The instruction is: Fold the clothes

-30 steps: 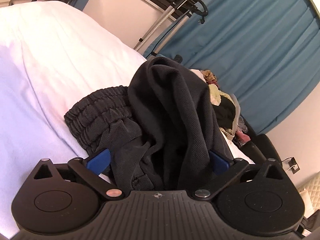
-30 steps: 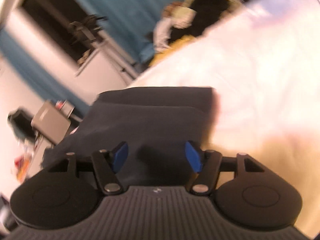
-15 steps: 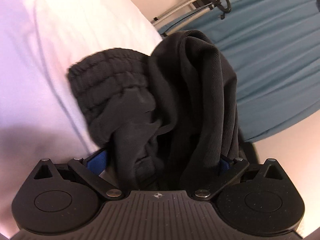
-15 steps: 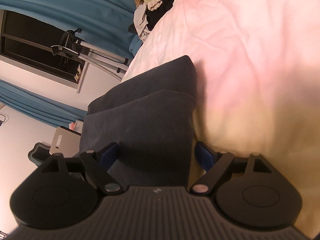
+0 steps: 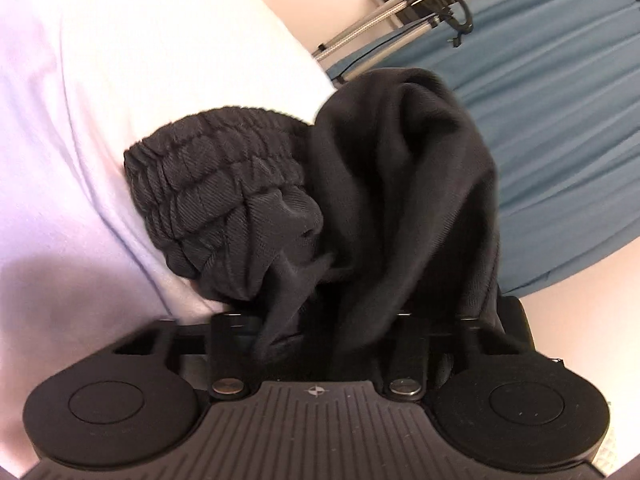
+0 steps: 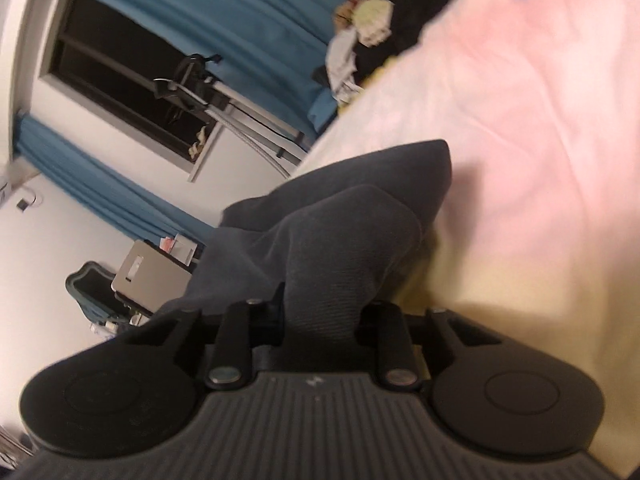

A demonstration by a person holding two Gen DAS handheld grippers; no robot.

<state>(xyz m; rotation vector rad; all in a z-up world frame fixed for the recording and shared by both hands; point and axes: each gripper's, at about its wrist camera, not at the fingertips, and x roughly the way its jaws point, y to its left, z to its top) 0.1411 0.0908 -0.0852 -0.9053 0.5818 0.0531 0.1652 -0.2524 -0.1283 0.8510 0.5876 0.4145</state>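
- The left gripper (image 5: 320, 320) has its jaws closing on a bunched handful of the dark trousers (image 5: 400, 200); cloth fills the gap and the blue pads are buried in it, so the pinch looks already made.
- The right gripper (image 6: 320, 320) is likewise closing its jaws on a ridge of the same dark cloth (image 6: 340, 232), which is squeezed narrow where it passes between them.
- Two holds on one garment, I judge, are there so that it can be lifted and drawn flat between the hands, not dragged from one corner.
- Just beyond the left jaws sits the gathered elastic waistband (image 5: 212, 188), crumpled and resting on the bed (image 5: 120, 80); the cloth to its right stands up in tall folds.
- Seen from the right wrist, the cloth lies in two stacked layers on the pale sheet (image 6: 540, 160), its far corner just short of bare bedding.
- Further off, a heap of other clothes (image 6: 376, 24) waits at the bed's far end, with a blue curtain (image 5: 560, 100) and a metal rack (image 6: 208, 96) behind.
- Folding looks barely begun: the garment is still bunched.
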